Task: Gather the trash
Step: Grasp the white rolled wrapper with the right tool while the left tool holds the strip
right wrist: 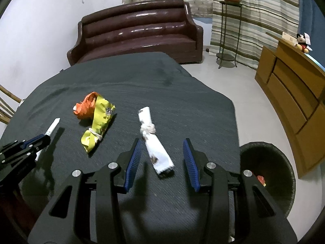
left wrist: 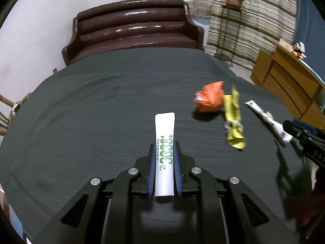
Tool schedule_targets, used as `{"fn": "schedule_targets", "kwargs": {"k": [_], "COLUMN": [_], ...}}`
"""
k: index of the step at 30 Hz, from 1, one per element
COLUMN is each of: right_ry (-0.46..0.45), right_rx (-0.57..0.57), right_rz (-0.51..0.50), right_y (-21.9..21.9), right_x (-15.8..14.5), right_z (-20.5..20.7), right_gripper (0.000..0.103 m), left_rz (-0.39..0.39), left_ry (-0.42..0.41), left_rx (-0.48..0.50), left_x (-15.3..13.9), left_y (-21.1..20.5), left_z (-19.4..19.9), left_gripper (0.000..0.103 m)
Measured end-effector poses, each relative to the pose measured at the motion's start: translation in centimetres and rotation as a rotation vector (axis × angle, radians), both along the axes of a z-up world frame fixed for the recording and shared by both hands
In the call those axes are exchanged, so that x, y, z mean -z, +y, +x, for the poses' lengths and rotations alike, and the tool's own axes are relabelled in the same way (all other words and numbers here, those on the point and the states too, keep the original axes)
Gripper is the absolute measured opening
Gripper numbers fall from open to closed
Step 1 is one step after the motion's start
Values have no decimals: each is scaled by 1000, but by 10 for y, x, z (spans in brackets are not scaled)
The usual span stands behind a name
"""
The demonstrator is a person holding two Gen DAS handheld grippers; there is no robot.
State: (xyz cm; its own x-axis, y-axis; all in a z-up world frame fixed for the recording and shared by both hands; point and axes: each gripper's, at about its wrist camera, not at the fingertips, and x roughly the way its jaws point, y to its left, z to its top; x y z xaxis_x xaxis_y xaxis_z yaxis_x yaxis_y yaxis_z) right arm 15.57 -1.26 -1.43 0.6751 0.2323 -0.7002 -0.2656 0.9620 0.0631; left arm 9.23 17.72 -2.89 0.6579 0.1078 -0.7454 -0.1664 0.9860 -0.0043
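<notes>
The left gripper (left wrist: pixel 164 148) is clamping a white sachet (left wrist: pixel 164 142) between its blue pads, the sachet lying lengthwise and pointing toward the brown sofa (left wrist: pixel 134 28). The right gripper (right wrist: pixel 161 144) is hanging spread wide over a knotted white wrapper (right wrist: pixel 155 142) lying between its fingers without touching them. Left of that wrapper a yellow wrapper (right wrist: pixel 99 122) is touching a crumpled orange wrapper (right wrist: pixel 85 107). Dark tablecloth (right wrist: pixel 162 85) is lying bare toward the sofa; right of the table edge a dark bin (right wrist: pixel 270 174) is standing on the floor. Green print on the sachet is reading "10000" with Chinese characters I cannot make out
</notes>
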Motion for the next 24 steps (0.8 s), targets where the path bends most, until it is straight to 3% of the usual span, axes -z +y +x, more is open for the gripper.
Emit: {"fn": "schedule_targets", "kwargs": {"k": [12, 19, 24], "right_ry": [57, 80, 76], "right_rx": [-38, -58, -61], "right_rz": [-50, -82, -88], "right_y": [24, 32, 32], "right_x": [12, 17, 17], "right_z": [18, 21, 18], "right_gripper": [40, 20, 19], "left_rz": [-30, -47, -47], "left_ry": [20, 27, 30], "left_rx": [-27, -23, -20], "left_x": [5, 6, 8], "left_y": [16, 15, 16], "left_z": [3, 8, 9], "left_gripper": [18, 18, 18]}}
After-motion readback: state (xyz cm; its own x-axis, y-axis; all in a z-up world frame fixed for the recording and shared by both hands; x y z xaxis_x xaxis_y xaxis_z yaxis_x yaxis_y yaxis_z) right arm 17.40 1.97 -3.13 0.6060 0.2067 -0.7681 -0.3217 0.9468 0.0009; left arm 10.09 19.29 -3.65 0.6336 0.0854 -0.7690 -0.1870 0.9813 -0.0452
